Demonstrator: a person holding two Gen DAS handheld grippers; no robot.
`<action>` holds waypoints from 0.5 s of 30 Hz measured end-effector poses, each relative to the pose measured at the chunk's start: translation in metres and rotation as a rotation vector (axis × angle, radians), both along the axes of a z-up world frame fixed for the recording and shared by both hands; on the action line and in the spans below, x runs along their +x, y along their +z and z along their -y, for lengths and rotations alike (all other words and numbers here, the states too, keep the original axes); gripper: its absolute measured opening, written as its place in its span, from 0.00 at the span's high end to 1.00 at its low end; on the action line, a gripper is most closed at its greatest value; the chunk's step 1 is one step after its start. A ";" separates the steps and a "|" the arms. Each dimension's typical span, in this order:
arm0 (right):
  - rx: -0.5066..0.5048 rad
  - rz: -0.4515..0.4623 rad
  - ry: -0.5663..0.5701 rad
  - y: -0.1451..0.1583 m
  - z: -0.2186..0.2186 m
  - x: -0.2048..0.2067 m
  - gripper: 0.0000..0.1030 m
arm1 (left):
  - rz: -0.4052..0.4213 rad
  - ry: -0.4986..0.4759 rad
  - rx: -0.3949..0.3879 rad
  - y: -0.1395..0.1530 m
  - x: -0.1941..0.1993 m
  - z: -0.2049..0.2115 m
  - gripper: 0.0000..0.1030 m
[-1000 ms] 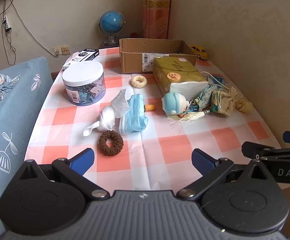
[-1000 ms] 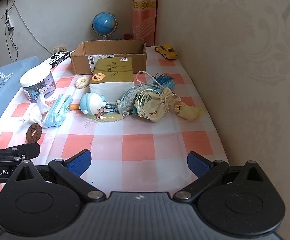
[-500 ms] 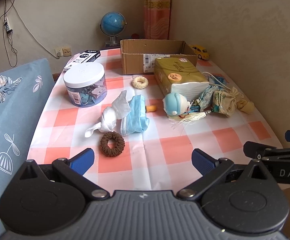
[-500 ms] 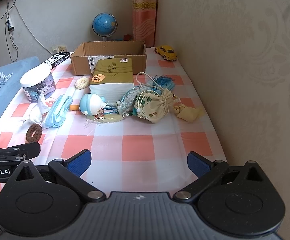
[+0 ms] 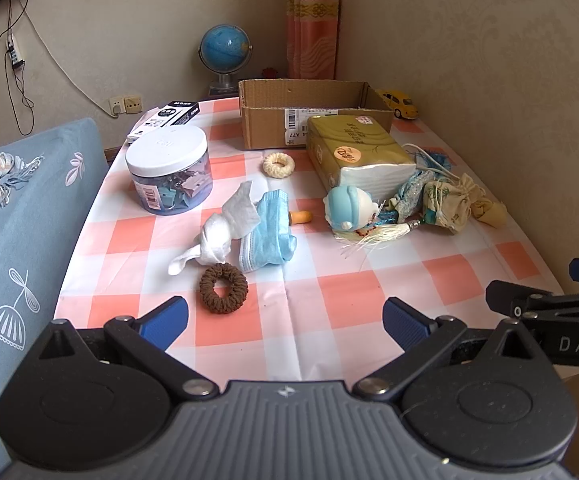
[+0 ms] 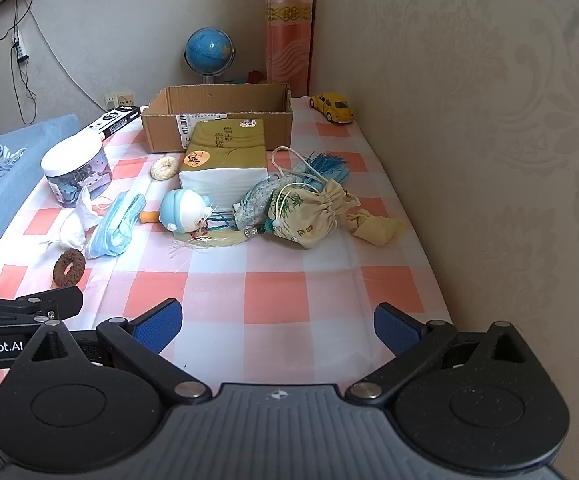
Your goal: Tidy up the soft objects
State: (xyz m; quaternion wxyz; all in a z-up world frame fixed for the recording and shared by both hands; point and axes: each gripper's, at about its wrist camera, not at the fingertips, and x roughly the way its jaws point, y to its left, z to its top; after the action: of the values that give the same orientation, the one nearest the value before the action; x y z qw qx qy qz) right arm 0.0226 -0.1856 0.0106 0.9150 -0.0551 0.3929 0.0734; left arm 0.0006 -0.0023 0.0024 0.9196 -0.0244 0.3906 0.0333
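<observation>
Near the desk's front edge, your left gripper (image 5: 285, 322) and right gripper (image 6: 278, 325) gape wide, holding nothing. Grab the brown hair tie (image 5: 223, 287) by the front-left corner gently; I think the cardboard box (image 5: 313, 114) waits at the back edge.

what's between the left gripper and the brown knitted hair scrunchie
Nothing visible. The brown knitted hair scrunchie lies on bare checked tablecloth just ahead of the open left gripper; the crumpled white tissue sits beyond it.
</observation>
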 end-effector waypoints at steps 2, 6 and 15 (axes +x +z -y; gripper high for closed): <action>0.000 0.000 -0.001 0.000 0.000 0.000 0.00 | 0.002 -0.001 0.000 0.000 0.000 0.000 0.00; -0.001 0.000 -0.001 0.000 0.000 0.000 0.00 | 0.001 -0.002 0.000 0.000 0.000 0.000 0.00; -0.001 0.005 0.000 0.001 0.001 -0.001 0.00 | 0.004 -0.002 0.002 0.000 -0.001 0.000 0.00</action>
State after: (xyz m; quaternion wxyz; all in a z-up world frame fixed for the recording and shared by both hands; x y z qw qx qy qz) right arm 0.0218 -0.1861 0.0115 0.9159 -0.0557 0.3907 0.0732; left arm -0.0003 -0.0027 0.0025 0.9205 -0.0233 0.3886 0.0325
